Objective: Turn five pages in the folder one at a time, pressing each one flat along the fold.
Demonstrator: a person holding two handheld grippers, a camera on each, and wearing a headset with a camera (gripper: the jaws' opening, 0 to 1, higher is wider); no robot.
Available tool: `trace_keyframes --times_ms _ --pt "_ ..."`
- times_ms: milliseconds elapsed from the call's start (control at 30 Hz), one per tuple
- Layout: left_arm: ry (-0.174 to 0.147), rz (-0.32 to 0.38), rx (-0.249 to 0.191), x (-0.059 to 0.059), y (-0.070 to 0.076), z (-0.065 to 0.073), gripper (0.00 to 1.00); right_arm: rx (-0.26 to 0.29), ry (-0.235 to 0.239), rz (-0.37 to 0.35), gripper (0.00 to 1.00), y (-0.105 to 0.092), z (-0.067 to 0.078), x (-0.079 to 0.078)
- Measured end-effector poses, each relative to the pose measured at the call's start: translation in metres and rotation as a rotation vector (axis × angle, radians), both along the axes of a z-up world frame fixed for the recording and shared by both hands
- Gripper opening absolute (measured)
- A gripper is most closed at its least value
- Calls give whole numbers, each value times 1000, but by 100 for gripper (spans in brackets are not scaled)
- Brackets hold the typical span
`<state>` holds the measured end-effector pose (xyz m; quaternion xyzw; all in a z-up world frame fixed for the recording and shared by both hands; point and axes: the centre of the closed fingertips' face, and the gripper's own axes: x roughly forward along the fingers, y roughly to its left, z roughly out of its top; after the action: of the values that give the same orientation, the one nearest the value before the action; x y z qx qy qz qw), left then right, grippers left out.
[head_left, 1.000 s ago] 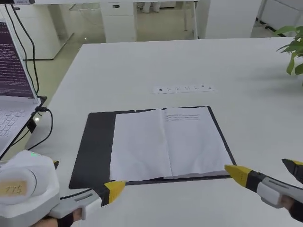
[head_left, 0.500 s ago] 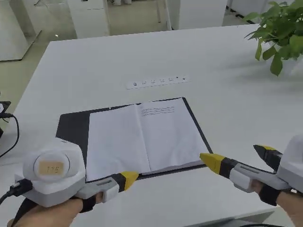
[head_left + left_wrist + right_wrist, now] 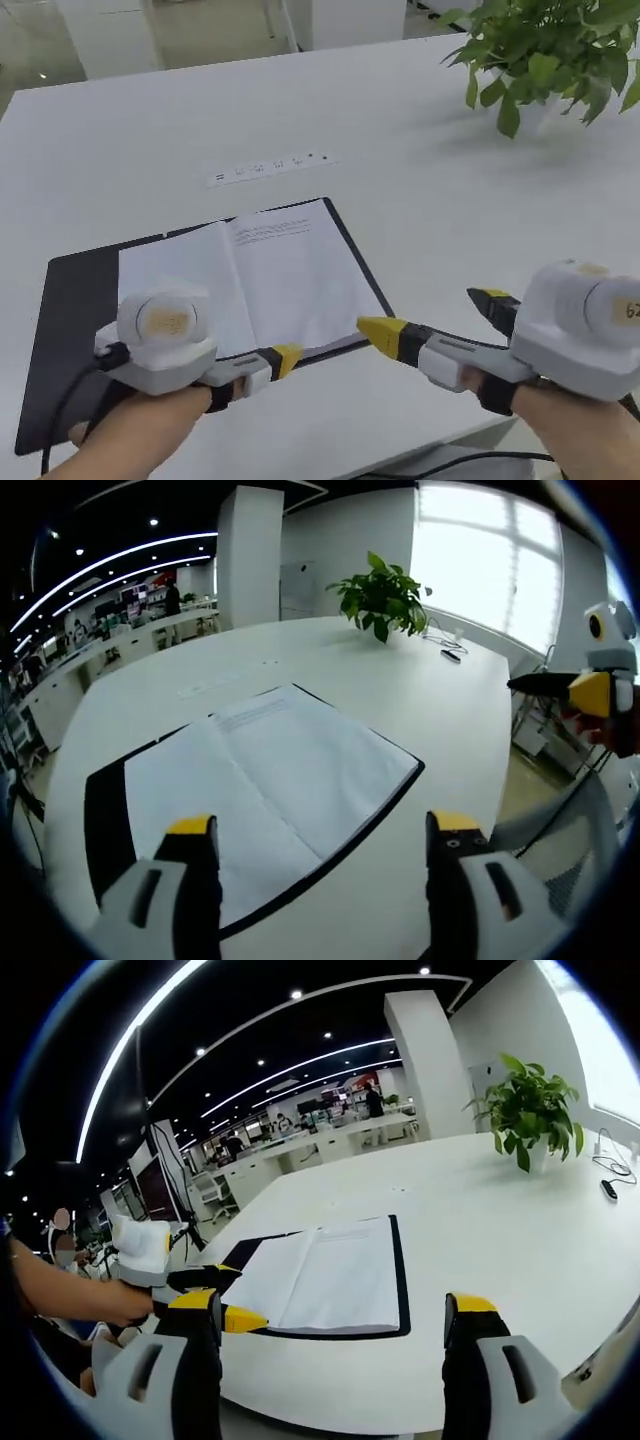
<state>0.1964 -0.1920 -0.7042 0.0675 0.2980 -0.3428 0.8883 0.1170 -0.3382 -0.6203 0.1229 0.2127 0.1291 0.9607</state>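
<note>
Both the left gripper [image 3: 322,825] and right gripper [image 3: 332,1302] had fingers spread, empty. The folder [image 3: 290,270] lay open near the tabletop's [image 3: 450,200] front edge. Its thin, limp page probably lifted best by an outer corner.

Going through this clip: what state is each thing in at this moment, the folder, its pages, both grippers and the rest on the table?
folder: open, lying flat on the table.
pages: spread flat on both sides of the fold, none lifted.
left gripper: open, empty, at the folder's near edge.
right gripper: open, empty, off the folder's near right corner.
plant: upright, far right of the table.
socket strip: flat, beyond the folder.
</note>
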Motion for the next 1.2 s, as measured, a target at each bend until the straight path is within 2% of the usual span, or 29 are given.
trace_keyframes --times_ms 133,200,433,567,667,767,833,900,933,967,1000,1200 --pt "5 -26 -5 11 -23 -13 82 14 1 -13 91 -3 0 1" --pt "-9 -44 8 16 -34 -19 80 20 -2 -15 91 -3 0 1" --pt "14 -70 15 30 -65 -38 75 19 2 -13 91 -2 -1 1" --pt "12 -73 36 37 -74 -49 73 19 6 -12 91 -1 -4 0" --pt "0 -61 49 45 -79 -56 70 23 18 -10 91 0 -7 0" --pt "10 -22 27 51 -85 -60 67 24 22 -8 91 0 -9 1" --pt "17 -13 28 52 -88 -64 66 24 28 -8 91 -1 -10 1" --pt "26 -3 48 51 -88 -73 62 25 29 -8 91 -1 -10 1" --pt "17 4 74 50 -84 -79 59 27 31 -9 91 -2 -11 2" --pt "-30 -2 101 53 -81 -77 57 29 32 -9 91 -2 -11 2" --pt "-34 -2 78 50 -83 -78 56 31 32 -11 91 -3 -12 2" --pt "-88 6 25 50 -80 -78 51 34 47 -11 90 -3 -17 1"
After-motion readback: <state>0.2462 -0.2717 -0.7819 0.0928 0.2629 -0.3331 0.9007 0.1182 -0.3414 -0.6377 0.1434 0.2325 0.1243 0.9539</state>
